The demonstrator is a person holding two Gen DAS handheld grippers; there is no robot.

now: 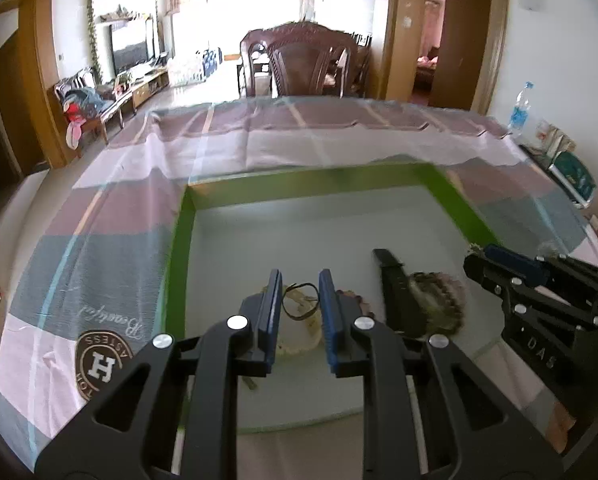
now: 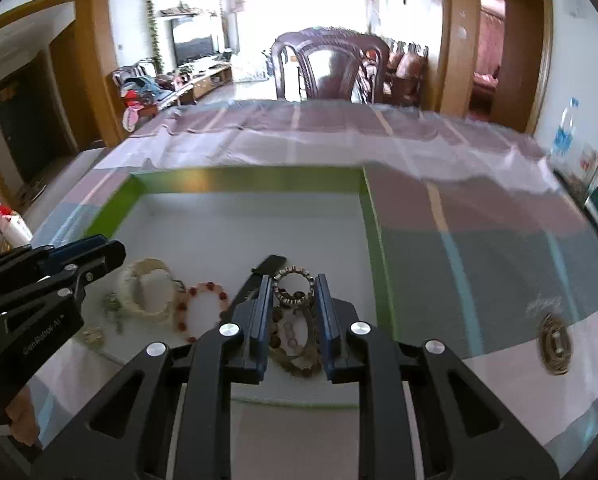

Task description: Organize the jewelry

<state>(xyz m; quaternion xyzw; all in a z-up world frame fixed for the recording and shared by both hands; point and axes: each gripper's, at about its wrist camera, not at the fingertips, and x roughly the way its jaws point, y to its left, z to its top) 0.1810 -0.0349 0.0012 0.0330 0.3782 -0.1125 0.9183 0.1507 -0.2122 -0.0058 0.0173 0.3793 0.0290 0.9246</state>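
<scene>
From the left wrist view we are looking down our left gripper (image 1: 299,312), whose blue pads are standing apart with a plain gap between them and nothing pinched. Through that gap, in the lower middle of the frame, a cream beaded bracelet (image 1: 305,334) with a thin dark cord looped over it is lying on the pale floor of the green-rimmed tray (image 1: 179,248), beneath the pads rather than between them. Just right of the gripper a black strap (image 1: 393,280) is lying beside a blurred brownish bracelet (image 1: 439,300), and the right gripper (image 1: 495,264) is reaching in from the right edge; whether its pads are meeting we cannot tell here. From the right wrist view we are looking along the right gripper (image 2: 291,312), its pads likewise parted and gripping nothing. A silver-linked bracelet (image 2: 295,286) is showing between the fingertips, with a brown beaded bracelet (image 2: 295,354) lower in the gap, both resting on the tray floor. Left of the pads a red-and-white beaded bracelet (image 2: 203,308) and the cream one (image 2: 147,292) are lying, and the left gripper (image 2: 99,252) is entering from the left edge. The tray is sitting on a checked tablecloth (image 2: 479,248).
</scene>
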